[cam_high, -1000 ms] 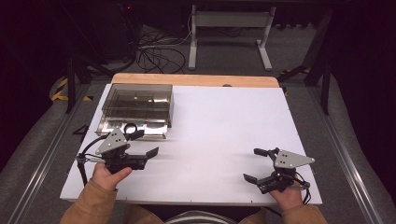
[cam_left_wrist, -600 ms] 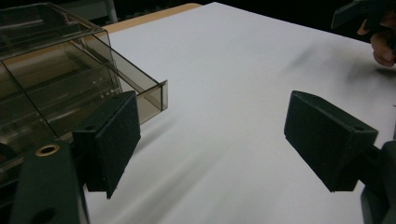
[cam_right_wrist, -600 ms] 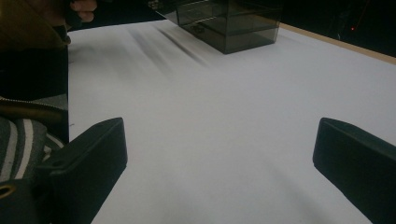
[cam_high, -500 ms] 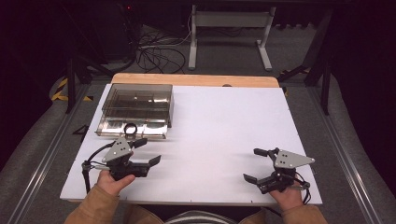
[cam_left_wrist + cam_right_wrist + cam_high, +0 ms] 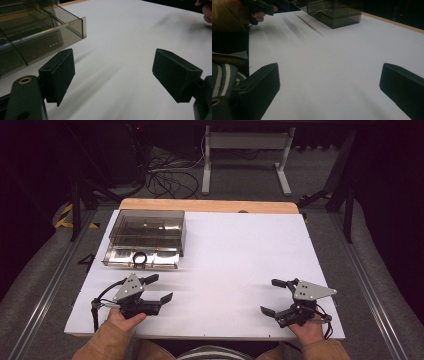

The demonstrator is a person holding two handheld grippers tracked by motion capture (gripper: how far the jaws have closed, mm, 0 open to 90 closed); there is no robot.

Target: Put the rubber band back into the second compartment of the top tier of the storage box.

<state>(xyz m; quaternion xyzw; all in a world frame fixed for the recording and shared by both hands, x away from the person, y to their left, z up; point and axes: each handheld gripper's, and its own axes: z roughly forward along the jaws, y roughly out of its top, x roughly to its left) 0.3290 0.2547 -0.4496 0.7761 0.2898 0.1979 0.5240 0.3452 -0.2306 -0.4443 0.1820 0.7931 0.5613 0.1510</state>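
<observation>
High view first: the person's left gripper [image 5: 159,288] is held low over the white table top [image 5: 235,260], near the front left corner, and its jaws stand wide apart with nothing between them. Just beyond it stands the smoky transparent plastic drawer box [image 5: 147,232], at the back left part of the table. The drawer of this box is pulled out toward the person, and a small dark ring [image 5: 139,257] lies inside the drawer, near its front wall. The left gripper is near the drawer but not touching it.

From the left gripper view, the box [image 5: 32,37] is at the upper left, beyond the left jaw, and only bare table lies between the two black pads.

The right gripper [image 5: 273,296] is well apart, near the front right corner, also released and holding nothing.
</observation>
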